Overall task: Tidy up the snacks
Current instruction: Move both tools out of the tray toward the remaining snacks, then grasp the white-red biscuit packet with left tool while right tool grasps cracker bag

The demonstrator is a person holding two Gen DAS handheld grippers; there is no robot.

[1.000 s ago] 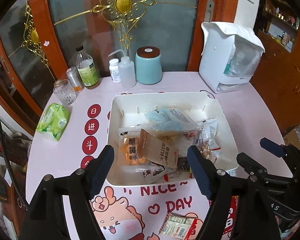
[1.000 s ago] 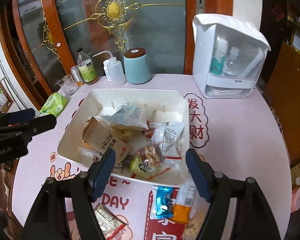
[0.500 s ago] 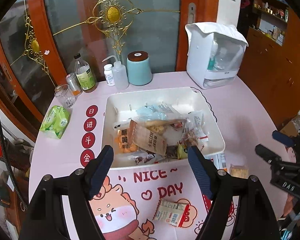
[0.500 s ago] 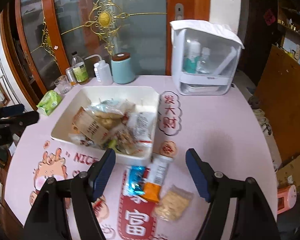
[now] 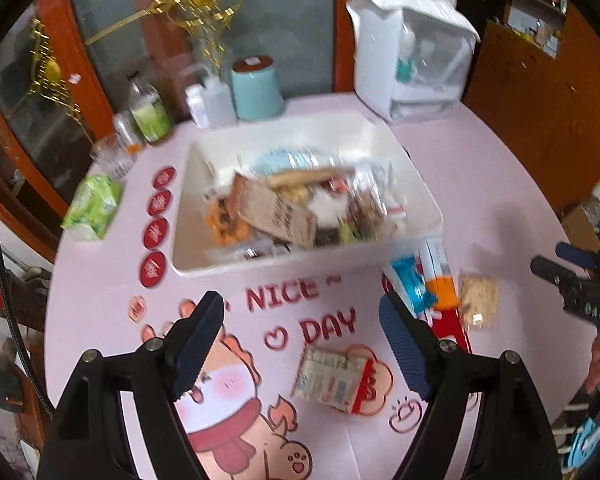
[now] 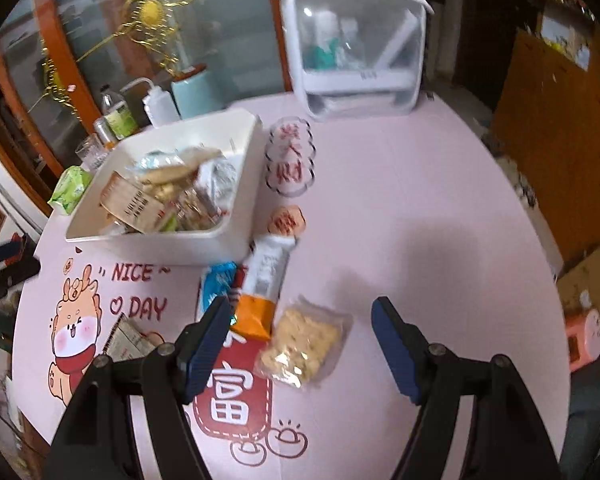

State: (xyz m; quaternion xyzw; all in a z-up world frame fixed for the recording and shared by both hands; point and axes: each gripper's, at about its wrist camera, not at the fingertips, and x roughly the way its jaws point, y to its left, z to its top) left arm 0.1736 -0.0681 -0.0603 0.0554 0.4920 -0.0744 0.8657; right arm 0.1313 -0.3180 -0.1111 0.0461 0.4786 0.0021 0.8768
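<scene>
A white tray [image 5: 420,200] heaped with mixed snack packets stands mid-table on a pink printed cloth. In front of it lie loose packets: a white-and-red one [image 5: 336,376], a blue one [image 5: 412,288], a white-and-orange one [image 5: 440,280] and a clear cracker pack [image 5: 478,300]. My left gripper [image 5: 300,312] hovers above the cloth, just beyond the white-and-red packet; its jaws are opening with nothing between them. My right gripper [image 6: 300,312] hangs open over the cracker pack [image 6: 304,344], beside the white-and-orange packet [image 6: 264,276] and the blue packet [image 6: 216,284], apart from all of them.
Behind the tray [image 6: 236,236] stand a teal canister [image 5: 256,88], bottles, a glass and a white box with a clear front [image 5: 412,60]. A green tissue pack [image 5: 94,206] lies at the left. The round table's edge drops off at the right, by a wooden cabinet.
Both grippers have drawn back from the tray toward the table's near side. The loose packets in front of the tray now sit close under the fingers.
</scene>
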